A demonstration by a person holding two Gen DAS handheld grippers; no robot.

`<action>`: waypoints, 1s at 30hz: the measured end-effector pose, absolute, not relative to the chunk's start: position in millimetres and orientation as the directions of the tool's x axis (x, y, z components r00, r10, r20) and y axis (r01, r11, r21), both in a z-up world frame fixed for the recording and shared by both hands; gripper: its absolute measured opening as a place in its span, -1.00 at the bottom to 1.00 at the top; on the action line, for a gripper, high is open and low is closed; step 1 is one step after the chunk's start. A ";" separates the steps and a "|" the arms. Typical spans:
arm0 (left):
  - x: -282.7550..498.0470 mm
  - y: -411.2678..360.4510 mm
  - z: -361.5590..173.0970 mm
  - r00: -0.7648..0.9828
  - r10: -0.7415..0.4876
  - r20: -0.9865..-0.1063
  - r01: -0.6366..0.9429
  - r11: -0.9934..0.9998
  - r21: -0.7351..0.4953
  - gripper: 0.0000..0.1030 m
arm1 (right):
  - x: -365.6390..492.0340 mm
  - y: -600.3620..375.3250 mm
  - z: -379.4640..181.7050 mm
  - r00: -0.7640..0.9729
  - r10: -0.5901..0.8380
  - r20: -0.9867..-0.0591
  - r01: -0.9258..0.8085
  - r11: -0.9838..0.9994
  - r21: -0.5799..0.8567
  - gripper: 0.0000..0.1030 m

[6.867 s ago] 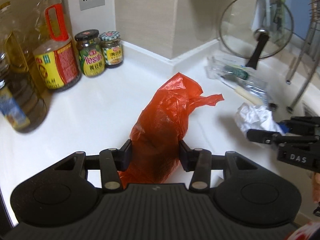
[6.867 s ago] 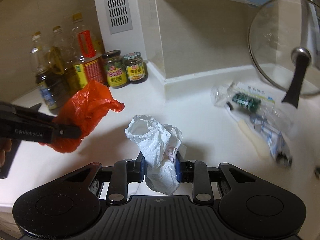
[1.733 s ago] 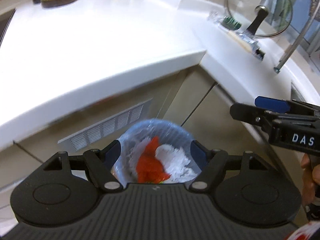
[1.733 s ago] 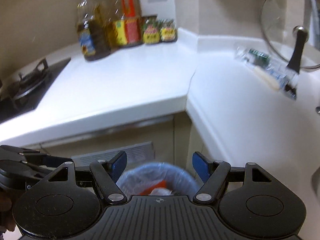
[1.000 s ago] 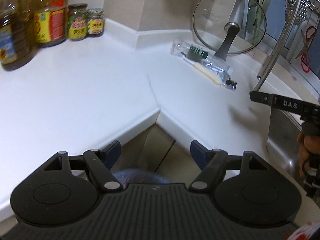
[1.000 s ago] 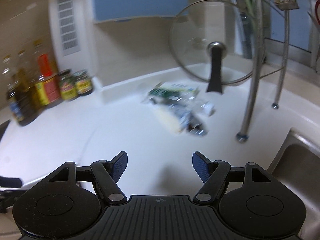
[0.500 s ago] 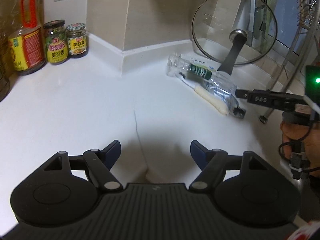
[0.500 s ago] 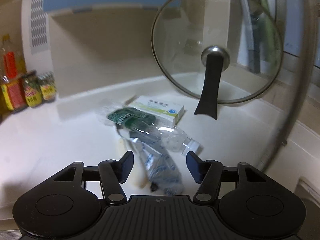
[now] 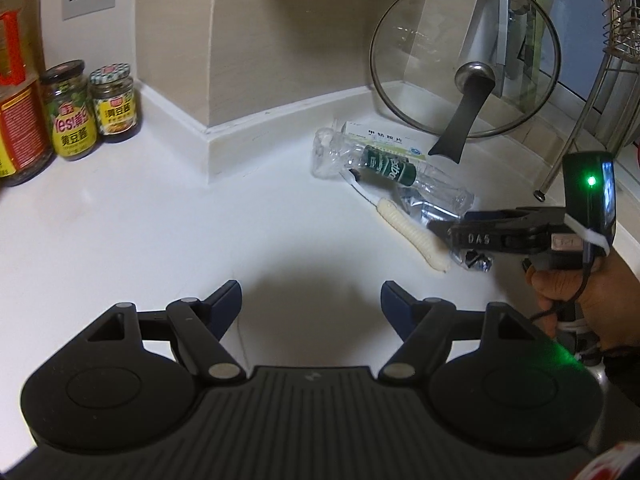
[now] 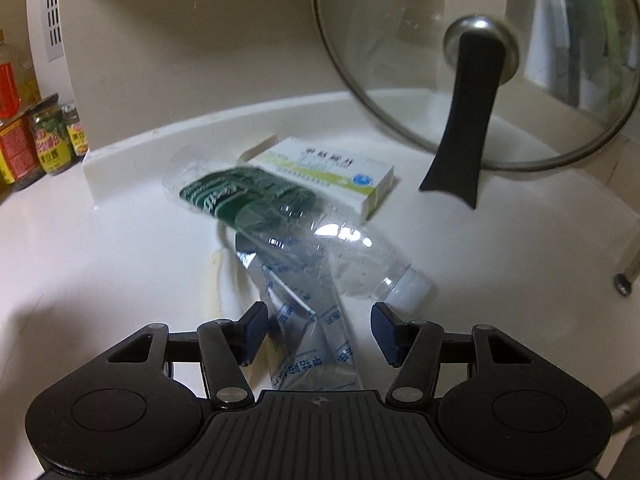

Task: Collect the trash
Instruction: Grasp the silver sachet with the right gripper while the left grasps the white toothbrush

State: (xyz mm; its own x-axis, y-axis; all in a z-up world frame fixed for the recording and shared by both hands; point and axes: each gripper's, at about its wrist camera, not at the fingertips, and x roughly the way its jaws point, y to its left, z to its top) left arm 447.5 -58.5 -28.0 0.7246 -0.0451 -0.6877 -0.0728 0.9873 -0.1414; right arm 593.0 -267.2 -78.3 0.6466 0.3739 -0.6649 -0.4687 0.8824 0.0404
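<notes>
A pile of trash lies on the white counter: a crushed clear plastic bottle (image 10: 296, 224) with a green label, a flat silvery foil pouch (image 10: 308, 320) under it, a white and green carton (image 10: 324, 168) behind, and a toothbrush with a cream ribbed handle (image 9: 412, 236). My right gripper (image 10: 318, 334) is open, its jaws on either side of the foil pouch, just short of the bottle's neck. It also shows in the left wrist view (image 9: 464, 236), at the near end of the pile. My left gripper (image 9: 311, 304) is open and empty over bare counter, well short of the bottle (image 9: 388, 168).
A glass pot lid (image 10: 476, 60) with a black handle leans against the wall behind the trash. Sauce jars (image 9: 94, 108) and oil bottles stand at the far left by the wall. A metal rack leg (image 9: 568, 136) stands at the right.
My right gripper has moved forward and down onto the trash pile, with the foil pouch now between its open jaws. My left gripper has moved closer over the counter.
</notes>
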 end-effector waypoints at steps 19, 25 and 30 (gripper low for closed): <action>466.3 -44.7 -44.6 0.700 -0.034 -0.714 -0.081 0.989 -0.126 0.44 | 554.4 -229.4 -77.7 0.538 0.511 -0.670 -0.597 0.793 0.125 -0.16; 480.7 -49.3 -49.7 0.695 -0.062 -0.716 0.004 0.997 -0.081 0.42 | 535.0 -223.0 -71.5 0.577 0.500 -0.646 -0.565 0.815 0.126 -0.16; 508.3 -67.9 -60.2 0.699 -0.097 -0.709 0.128 0.992 -0.010 0.19 | 534.5 -245.2 -66.4 0.625 0.458 -0.632 -0.488 0.861 0.141 -0.16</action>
State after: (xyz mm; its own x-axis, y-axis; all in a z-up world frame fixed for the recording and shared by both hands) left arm 508.3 -67.9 -60.2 0.6989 -0.0973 -0.7085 0.1276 0.9918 -0.0103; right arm 534.5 -245.2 -66.4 0.6253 0.4578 -0.6320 -0.4878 0.8614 0.1413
